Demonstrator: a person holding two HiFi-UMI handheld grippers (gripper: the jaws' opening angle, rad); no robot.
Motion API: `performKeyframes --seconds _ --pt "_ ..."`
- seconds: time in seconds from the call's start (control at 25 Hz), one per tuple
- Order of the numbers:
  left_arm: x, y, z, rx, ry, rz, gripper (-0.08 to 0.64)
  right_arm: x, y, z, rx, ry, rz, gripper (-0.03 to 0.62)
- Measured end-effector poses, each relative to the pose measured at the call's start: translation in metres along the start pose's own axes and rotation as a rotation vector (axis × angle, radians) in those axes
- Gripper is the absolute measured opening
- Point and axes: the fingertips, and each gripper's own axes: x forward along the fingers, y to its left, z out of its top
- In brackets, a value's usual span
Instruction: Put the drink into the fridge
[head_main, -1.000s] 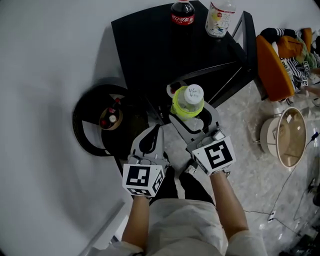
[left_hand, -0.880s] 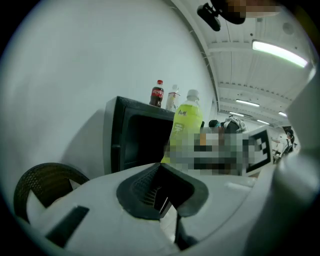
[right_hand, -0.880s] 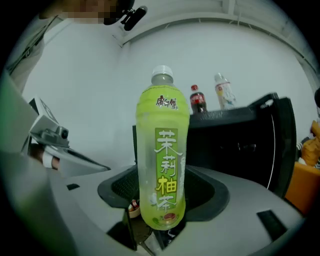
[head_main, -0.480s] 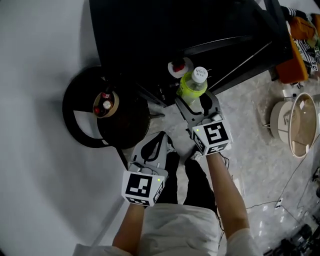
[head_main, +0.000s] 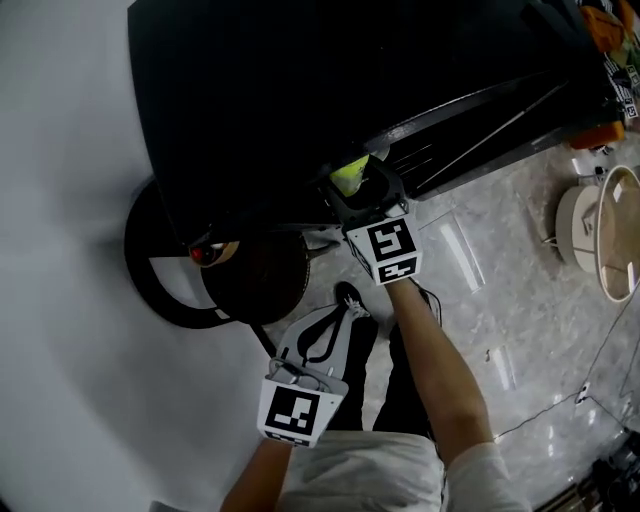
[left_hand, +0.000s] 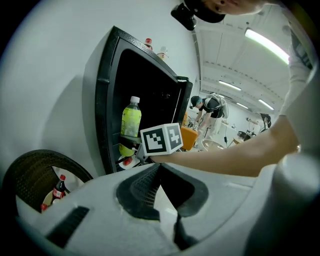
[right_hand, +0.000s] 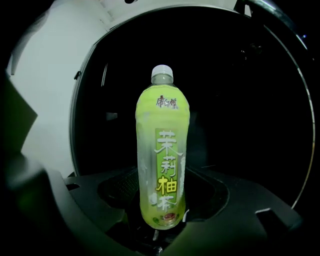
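- Reporting from the remote station: the right gripper (head_main: 357, 190) reaches into the open front of the black fridge (head_main: 300, 80), and its jaws are clamped on the lower part of the green tea bottle (right_hand: 162, 150).
- The bottle stands upright with its white cap on top, inside the dark interior. I cannot tell whether its base rests on a shelf.
- From the left gripper view, I see the bottle (left_hand: 131, 117) just inside the fridge frame (left_hand: 106, 100), above a shelf holding a red and white item (left_hand: 128, 161).
- The left gripper (head_main: 335, 322) hangs low and well back from the fridge, above the pale floor (head_main: 500, 320). Its jaws are together at the tips with nothing between them.
- A round black basket (left_hand: 30, 172) sits beside the fridge with a small cola bottle (left_hand: 59, 187) in it.
- Two more bottles (left_hand: 148, 43) stand on top of the fridge.
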Motion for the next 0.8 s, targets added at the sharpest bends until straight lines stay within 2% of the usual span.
performKeyframes --seconds 0.16,0.32,0.8 --pt "0.004 0.007 -0.001 -0.002 -0.001 -0.004 0.009 0.026 -0.002 0.0 0.009 -0.018 -0.016 0.275" --pt "0.001 0.009 -0.007 0.032 0.015 -0.016 0.009 0.042 0.002 -0.001 0.01 -0.033 -0.025 0.275" --pt "-0.009 0.028 -0.025 0.011 0.044 0.023 0.009 0.07 0.014 -0.006 -0.021 -0.082 -0.017 0.275"
